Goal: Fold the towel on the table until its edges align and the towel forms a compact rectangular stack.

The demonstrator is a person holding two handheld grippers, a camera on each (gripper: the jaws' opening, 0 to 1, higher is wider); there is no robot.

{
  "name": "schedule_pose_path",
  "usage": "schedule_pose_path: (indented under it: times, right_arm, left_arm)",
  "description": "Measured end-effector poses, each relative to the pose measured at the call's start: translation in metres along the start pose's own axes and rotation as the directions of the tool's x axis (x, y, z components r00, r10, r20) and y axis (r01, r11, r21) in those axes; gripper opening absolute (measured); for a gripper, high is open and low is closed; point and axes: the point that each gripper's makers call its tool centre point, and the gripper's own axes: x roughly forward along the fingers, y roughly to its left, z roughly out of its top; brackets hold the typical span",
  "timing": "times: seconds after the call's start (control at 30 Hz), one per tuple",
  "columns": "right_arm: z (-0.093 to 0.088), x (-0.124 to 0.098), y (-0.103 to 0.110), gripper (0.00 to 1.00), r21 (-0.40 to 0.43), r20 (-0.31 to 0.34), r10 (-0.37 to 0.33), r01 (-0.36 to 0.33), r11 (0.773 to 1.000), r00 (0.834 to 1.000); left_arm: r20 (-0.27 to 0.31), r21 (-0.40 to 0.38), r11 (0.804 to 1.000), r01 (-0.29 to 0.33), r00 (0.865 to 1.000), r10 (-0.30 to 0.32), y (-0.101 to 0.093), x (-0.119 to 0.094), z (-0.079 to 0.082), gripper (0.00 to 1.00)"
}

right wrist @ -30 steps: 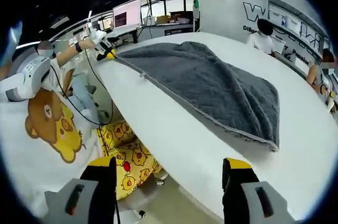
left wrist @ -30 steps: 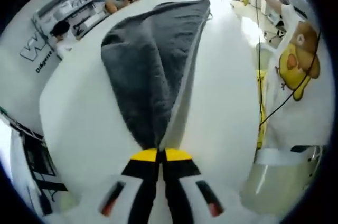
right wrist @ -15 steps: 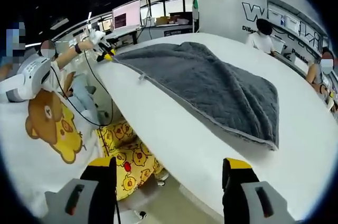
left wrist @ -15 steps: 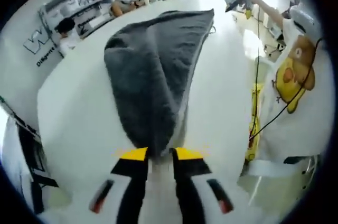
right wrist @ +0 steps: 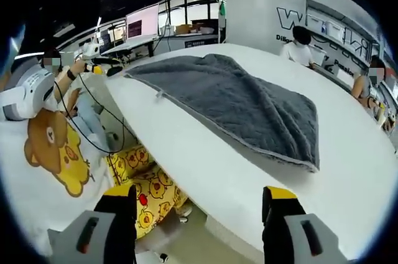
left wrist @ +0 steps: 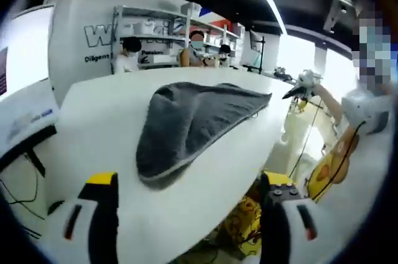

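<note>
A large white surface (left wrist: pixel 87 127) with a rounded edge stands in a bright open workroom, with shelving, white walls bearing dark lettering, and computer monitors (right wrist: pixel 142 22) behind it. In the left gripper view, three people (left wrist: pixel 198 49) sit along the far edge of the surface. A grey towel (left wrist: pixel 186 124) lies on the surface, folded over on itself, with one rounded end near the near edge and the rest stretching toward the far right edge. The left gripper (left wrist: pixel 186 214) hangs off the near edge with its yellow-tipped fingers (left wrist: pixel 101 180) spread wide apart and holding nothing. At the right, a person in a white shirt printed with a cartoon bear (left wrist: pixel 336 164) stands beside the surface.

In the right gripper view, that bear shirt (right wrist: pixel 53 152) is at the left, above a yellow patterned seat (right wrist: pixel 149 192) below the surface edge. The towel (right wrist: pixel 242 102) lies flat along the near edge, slightly rumpled. The right gripper (right wrist: pixel 199 205) hangs clear of the surface, fingers (right wrist: pixel 278 195) wide open and empty
</note>
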Motion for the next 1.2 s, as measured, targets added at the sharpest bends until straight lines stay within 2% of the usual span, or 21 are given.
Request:
schedule_pose_path:
  times: [0.2, 0.37, 0.7, 1.2]
  right_arm:
    - [-0.004, -0.003, 0.000, 0.88, 0.002, -0.003, -0.016, 0.016, 1.000, 1.000]
    - [-0.007, -0.007, -0.001, 0.88, 0.008, -0.006, -0.027, 0.027, 1.000, 1.000]
    - [-0.009, -0.007, 0.000, 0.89, 0.006, -0.007, -0.025, 0.025, 1.000, 1.000]
    - [-0.011, -0.009, -0.013, 0.88, 0.015, -0.001, -0.042, 0.042, 0.999, 0.999]
  left_arm:
    - [-0.012, 0.022, 1.000, 0.008, 1.000, -0.008, -0.024, 0.001, -0.007, 0.99]
    - [0.006, 0.019, 1.000, 0.017, 1.000, -0.017, -0.024, 0.001, -0.004, 0.99]
    - [-0.006, 0.027, 0.999, 0.025, 1.000, -0.025, -0.025, 0.004, -0.005, 0.99]
    - [-0.014, 0.030, 0.999, 0.025, 1.000, -0.025, -0.024, 0.004, -0.003, 0.99]
